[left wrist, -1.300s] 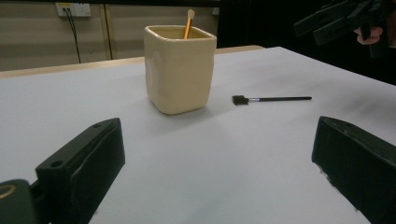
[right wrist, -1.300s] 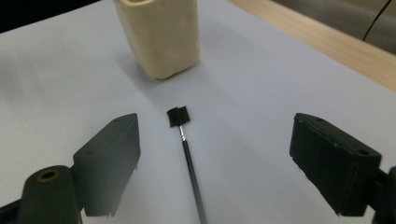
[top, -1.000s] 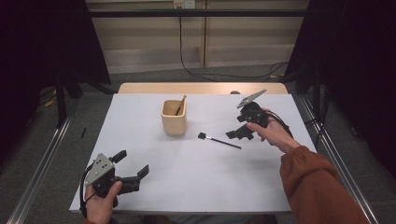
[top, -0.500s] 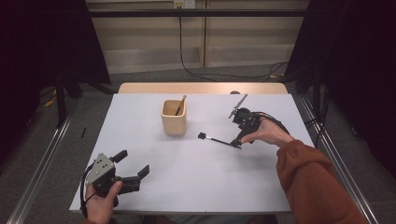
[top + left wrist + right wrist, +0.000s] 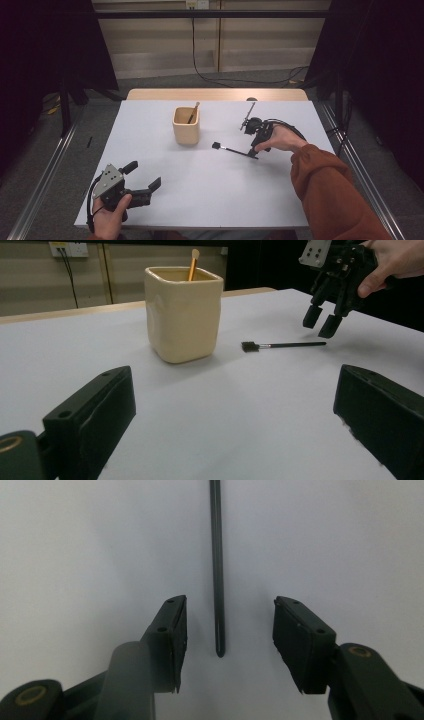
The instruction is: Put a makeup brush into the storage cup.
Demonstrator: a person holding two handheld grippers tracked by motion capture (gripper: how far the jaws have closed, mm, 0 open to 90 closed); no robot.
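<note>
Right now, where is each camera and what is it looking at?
High view: above the person's side, facing forward and down at the table; forearms, left gripper, right gripper.
Left gripper view: rides the left gripper, facing the cup; own fingers.
Right gripper view: faces down at the brush handle between its open fingers.
All three share the brush.
</note>
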